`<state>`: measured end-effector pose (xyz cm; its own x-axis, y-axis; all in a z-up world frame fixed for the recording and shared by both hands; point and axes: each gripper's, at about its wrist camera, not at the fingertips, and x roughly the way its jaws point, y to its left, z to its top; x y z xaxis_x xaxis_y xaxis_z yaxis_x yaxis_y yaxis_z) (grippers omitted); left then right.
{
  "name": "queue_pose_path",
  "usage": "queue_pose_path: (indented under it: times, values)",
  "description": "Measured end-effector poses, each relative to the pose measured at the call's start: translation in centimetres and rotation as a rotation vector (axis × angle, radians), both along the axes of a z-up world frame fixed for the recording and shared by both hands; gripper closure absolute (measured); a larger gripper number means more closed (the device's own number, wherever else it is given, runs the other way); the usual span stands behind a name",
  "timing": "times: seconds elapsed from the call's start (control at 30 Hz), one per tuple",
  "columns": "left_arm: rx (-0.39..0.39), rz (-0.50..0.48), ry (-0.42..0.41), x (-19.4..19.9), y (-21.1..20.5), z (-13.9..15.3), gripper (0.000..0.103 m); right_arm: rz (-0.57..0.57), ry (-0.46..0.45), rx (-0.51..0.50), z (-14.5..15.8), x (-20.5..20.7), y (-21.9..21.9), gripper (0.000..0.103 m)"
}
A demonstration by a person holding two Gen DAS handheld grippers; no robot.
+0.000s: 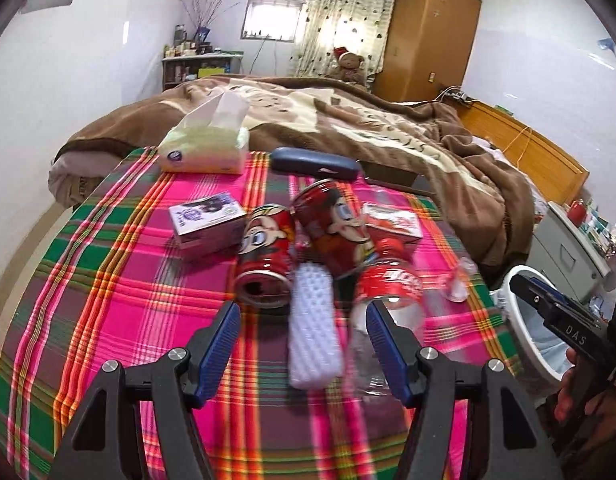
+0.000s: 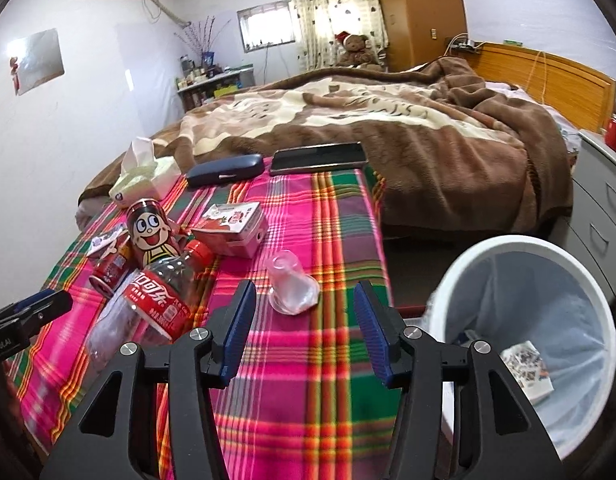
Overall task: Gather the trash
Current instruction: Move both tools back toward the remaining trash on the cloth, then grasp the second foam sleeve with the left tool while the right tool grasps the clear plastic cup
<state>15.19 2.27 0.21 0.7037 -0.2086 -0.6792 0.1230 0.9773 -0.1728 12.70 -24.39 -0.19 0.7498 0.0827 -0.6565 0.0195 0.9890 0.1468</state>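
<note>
On the plaid tablecloth (image 1: 108, 300) lie two red cartoon cans (image 1: 264, 256) (image 1: 332, 228), a Coca-Cola bottle (image 1: 388, 280) (image 2: 156, 300), a red-and-white carton (image 2: 232, 228) and a crumpled clear cup (image 2: 292, 288). My left gripper (image 1: 304, 340) is open. A white foam net sleeve (image 1: 312, 328) lies on the cloth between its fingers, apart from both pads. My right gripper (image 2: 306, 328) is open and empty, with the clear cup just beyond its tips. A white bin (image 2: 508, 242) with a pale liner stands to its right, off the table edge, with a printed box (image 2: 526, 368) inside.
A tissue pack (image 1: 206, 148), a purple box (image 1: 206, 224), a dark glasses case (image 2: 226, 170) and a phone (image 2: 318, 158) lie further back on the table. Behind is a bed with a brown blanket (image 2: 388, 120). A grey drawer unit (image 2: 604, 200) stands at the right.
</note>
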Motion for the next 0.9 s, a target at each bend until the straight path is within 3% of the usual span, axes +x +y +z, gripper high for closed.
queue_pose_path:
  times: [0.7,0.77,0.9]
  values:
    - [-0.034,-0.052,0.148,5.0,-0.7,-5.1,0.038,0.048,0.077,-0.011,-1.5,3.6,1.0,0.051]
    - [-0.043,-0.059,0.152,5.2,-0.7,-5.3,0.039,0.055,0.081,-0.008,-1.7,3.8,1.0,0.053]
    - [-0.060,-0.067,0.160,5.6,-0.7,-5.5,0.047,0.064,0.094,-0.009,-1.9,4.1,1.4,0.068]
